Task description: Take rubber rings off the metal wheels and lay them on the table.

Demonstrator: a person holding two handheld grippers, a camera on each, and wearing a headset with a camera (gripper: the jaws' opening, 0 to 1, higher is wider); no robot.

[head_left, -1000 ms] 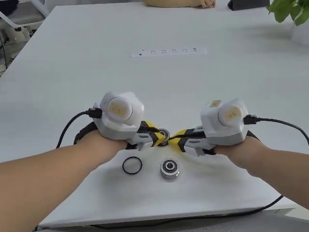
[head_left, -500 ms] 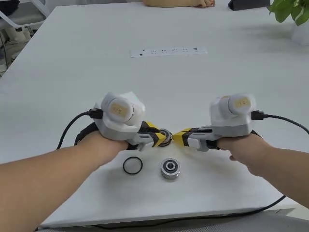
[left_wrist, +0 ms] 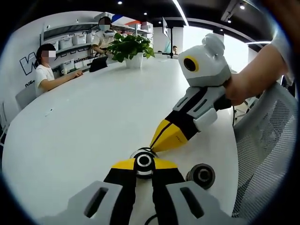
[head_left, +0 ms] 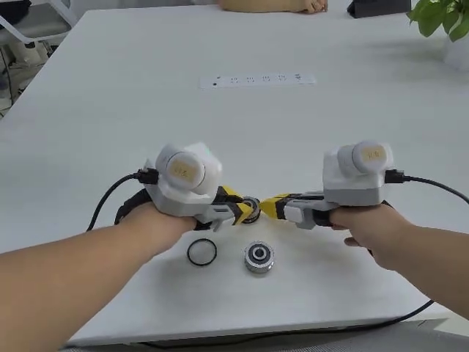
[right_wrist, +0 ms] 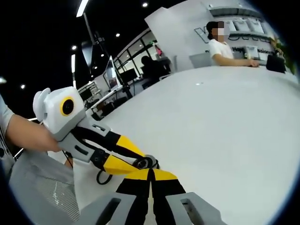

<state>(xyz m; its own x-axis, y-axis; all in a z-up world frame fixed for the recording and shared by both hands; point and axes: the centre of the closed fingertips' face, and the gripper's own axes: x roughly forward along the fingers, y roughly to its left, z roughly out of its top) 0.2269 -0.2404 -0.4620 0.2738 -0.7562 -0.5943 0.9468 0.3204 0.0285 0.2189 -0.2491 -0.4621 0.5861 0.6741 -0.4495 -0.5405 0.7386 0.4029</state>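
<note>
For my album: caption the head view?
Left gripper grips a metal wheel, right gripper pointing at it; rubber ring and second wheel lie nearby.

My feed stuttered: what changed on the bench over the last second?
The right gripper rolled its body upright and drew back slightly to the person's right, tips still at the held wheel. The left gripper stays shut on that wheel. The loose rubber ring and the second wheel lie unmoved on the table.
</note>
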